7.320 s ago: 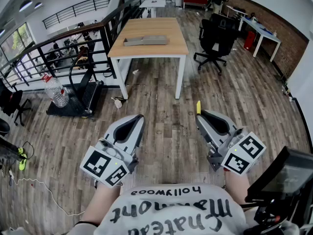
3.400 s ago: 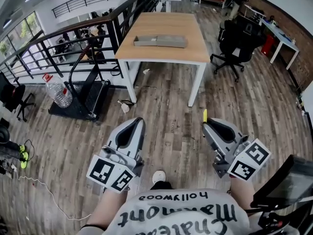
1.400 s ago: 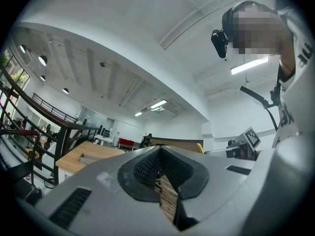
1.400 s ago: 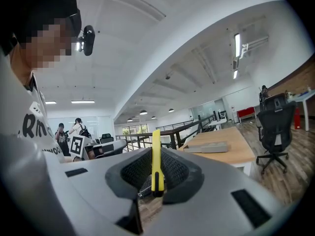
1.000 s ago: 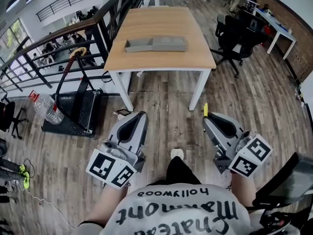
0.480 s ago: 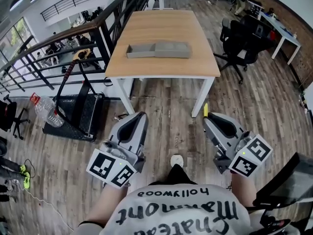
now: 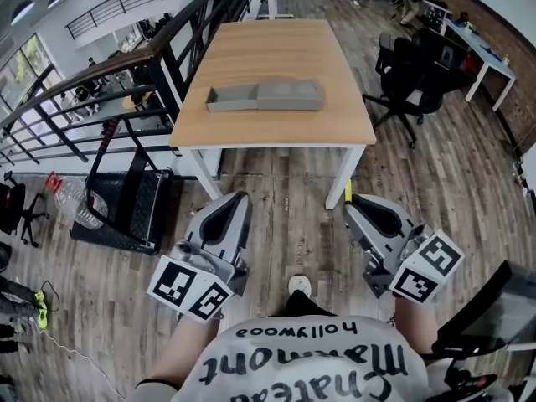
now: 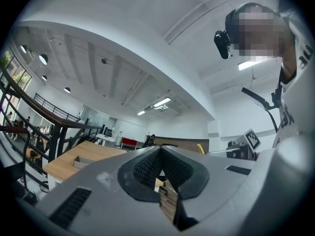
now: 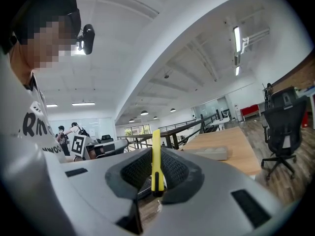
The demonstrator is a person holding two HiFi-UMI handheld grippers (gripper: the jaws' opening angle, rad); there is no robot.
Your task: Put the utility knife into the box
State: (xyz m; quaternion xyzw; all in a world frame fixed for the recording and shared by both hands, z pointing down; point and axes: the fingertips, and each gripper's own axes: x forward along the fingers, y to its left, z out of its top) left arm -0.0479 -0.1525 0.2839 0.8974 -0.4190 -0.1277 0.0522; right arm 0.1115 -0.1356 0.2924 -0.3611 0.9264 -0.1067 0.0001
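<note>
The right tongs (image 7: 353,201) are pinching the utility knife (image 7: 347,191), a slim yellow tool that is sticking up just past their tips. In the right gripper view the right tongs (image 9: 156,154) are clamping the utility knife (image 9: 156,167) upright between their ribbed pads, with its narrow edge facing the camera.

The left tongs (image 7: 237,199) are being held low in front of the person, level with the right ones and well apart from them. In the left gripper view the left tongs (image 8: 160,149) are pressing together at the tips with nothing between them, and only a sliver of floor is showing through the gap lower down.

The box (image 7: 265,96) is sitting near the middle of the wooden table (image 7: 276,48), well ahead of both tongs. It is a flat grey tray, and it seems to be lying in two parts side by side, though it is too far off to be sure. The box (image 9: 210,153) is showing beyond the knife in the right gripper view, and the box (image 8: 78,161) is also showing at the far left in the left gripper view.

The person is standing on the plank floor (image 7: 293,216) short of the table, one shoe (image 7: 299,286) poking out below. A black office chair (image 7: 408,65) is standing to the table's right and a dark railing (image 7: 126,61) is running along its left.
</note>
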